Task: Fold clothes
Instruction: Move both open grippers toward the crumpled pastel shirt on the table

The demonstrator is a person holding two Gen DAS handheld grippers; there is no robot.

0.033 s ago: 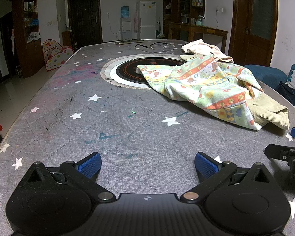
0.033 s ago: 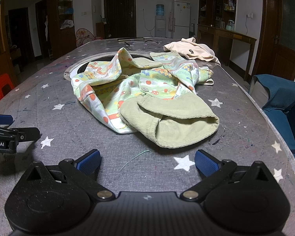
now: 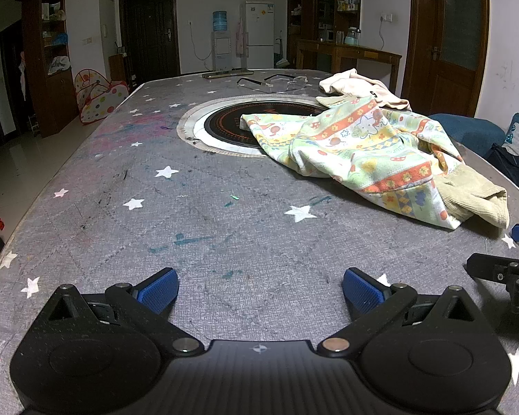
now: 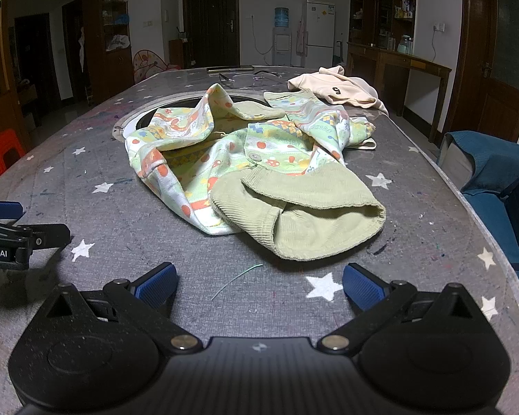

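- Lying crumpled on table [image 4: 86, 186]: printed garment [image 4: 197, 159], ribbed hem [image 4: 315, 218] nearest.
- Holding nothing: left gripper [image 3: 259, 285], right gripper [image 4: 257, 285], jaws apart.
- Gripping hem corners, spreading flat before any fold.

Dim indoor light, sharp focus, strong fisheye bending, dark vignetted corners

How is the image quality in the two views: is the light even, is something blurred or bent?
Left wrist view: dim indoor light, sharp focus, the table edges bow from fisheye distortion, dark corner vignette at top right. Right wrist view: sharp too, the patterned garment casts a soft shadow under its green ribbed hem, door frames curve at the sides; no glare on the cloth.
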